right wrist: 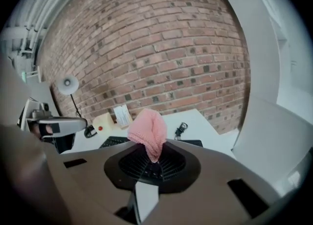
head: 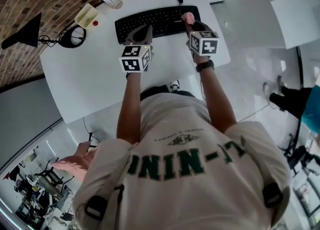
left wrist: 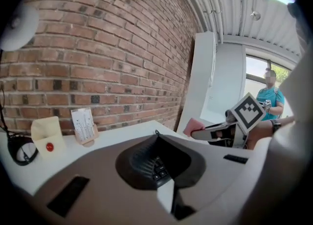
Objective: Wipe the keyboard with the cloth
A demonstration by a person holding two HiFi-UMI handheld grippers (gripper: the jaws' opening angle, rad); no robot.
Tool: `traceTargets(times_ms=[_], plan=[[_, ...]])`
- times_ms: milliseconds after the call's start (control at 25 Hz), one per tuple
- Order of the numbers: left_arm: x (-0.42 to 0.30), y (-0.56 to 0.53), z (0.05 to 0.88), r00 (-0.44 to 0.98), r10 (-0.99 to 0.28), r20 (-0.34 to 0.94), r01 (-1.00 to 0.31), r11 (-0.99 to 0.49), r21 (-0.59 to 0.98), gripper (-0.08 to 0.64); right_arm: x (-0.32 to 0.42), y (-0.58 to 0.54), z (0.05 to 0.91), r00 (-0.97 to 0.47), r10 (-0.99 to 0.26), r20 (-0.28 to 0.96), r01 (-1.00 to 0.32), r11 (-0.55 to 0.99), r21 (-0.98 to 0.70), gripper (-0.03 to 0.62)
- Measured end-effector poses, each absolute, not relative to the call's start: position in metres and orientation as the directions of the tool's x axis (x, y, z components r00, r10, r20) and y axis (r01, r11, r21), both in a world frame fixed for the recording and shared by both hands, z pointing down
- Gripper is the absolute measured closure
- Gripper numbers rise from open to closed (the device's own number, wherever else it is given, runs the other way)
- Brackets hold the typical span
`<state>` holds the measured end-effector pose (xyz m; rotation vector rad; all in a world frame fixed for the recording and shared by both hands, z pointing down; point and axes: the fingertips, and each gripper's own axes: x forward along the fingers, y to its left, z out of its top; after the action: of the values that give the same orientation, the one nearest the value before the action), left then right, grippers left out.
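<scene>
The cloth [right wrist: 147,130] is pink and knitted-looking, bunched into a soft lump. Your right gripper [right wrist: 148,163] has its jaws clamped on the lower end. You hold it over the right end of the black keyboard [head: 157,21], which lies along the far edge of the white desk [head: 95,79]. Your left gripper [head: 143,33] has its jaws together on nothing, tips over the keyboard's left half. Whether the cloth touches the keys cannot be told. In each gripper view, the gripper's body covers most of the keyboard.
</scene>
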<state>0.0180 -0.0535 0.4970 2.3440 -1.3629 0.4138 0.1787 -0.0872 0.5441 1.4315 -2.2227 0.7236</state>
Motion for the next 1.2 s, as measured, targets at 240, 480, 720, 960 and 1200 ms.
traceTargets(times_ms=[240,480,720,960,1200], plan=[[-0.044,-0.023,0.431,0.301,-0.907,0.294,-0.953,-0.295,0.066,0.558,0.135,-0.07,0.45,-0.453,-0.793,0.408,-0.89,0.429,-0.155,0.558],[-0.07,0.015,0.384,0.237,-0.944,0.23,-0.97,-0.245,-0.005,0.558,0.132,-0.034,0.393,-0.453,-0.85,0.269,-0.891,0.444,-0.094,0.558],[-0.058,0.032,0.368,0.222,-0.96,0.171,-0.972,-0.232,-0.04,0.558,0.136,-0.012,0.389,-0.464,-0.857,0.226,-0.885,0.459,-0.078,0.558],[-0.041,0.042,0.359,0.236,-0.961,0.141,-0.968,-0.245,-0.049,0.558,0.142,-0.001,0.385,-0.468,-0.858,0.214,-0.883,0.465,-0.066,0.558],[-0.046,0.061,0.37,0.246,-0.956,0.162,-0.965,-0.256,-0.046,0.558,0.137,0.026,0.401,-0.465,-0.848,0.255,-0.883,0.466,-0.059,0.558]])
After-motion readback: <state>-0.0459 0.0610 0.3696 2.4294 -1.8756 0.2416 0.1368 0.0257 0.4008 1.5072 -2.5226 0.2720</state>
